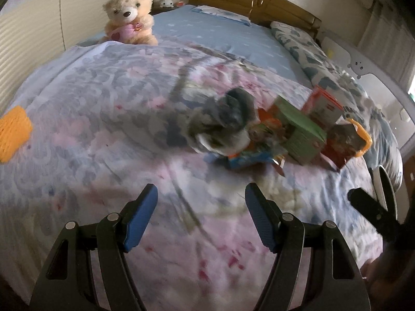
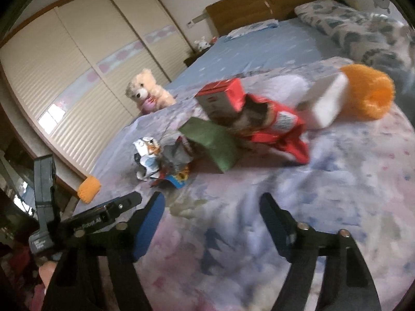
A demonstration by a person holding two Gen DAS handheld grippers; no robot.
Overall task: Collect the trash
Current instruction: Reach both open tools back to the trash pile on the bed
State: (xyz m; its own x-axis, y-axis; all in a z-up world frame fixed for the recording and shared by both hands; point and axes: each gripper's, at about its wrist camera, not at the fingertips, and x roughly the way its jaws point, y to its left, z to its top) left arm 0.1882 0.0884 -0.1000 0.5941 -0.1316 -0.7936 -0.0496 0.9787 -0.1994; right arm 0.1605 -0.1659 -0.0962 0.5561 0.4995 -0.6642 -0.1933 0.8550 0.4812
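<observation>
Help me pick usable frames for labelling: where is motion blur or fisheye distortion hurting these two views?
Left wrist view: the crumpled grey wrapper and the quilt print smear with motion, while the teddy bear stays fairly sharp. Right wrist view: the red bag and white box blur; the wardrobe bows from fisheye.

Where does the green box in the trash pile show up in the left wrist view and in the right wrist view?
Left wrist view: the green box lies right of centre, between a crumpled grey wrapper and a red-and-white carton.
Right wrist view: the green box lies near the centre, below a red carton.
Shared landmark: the teddy bear sits on the bed's far left side in both.
</observation>
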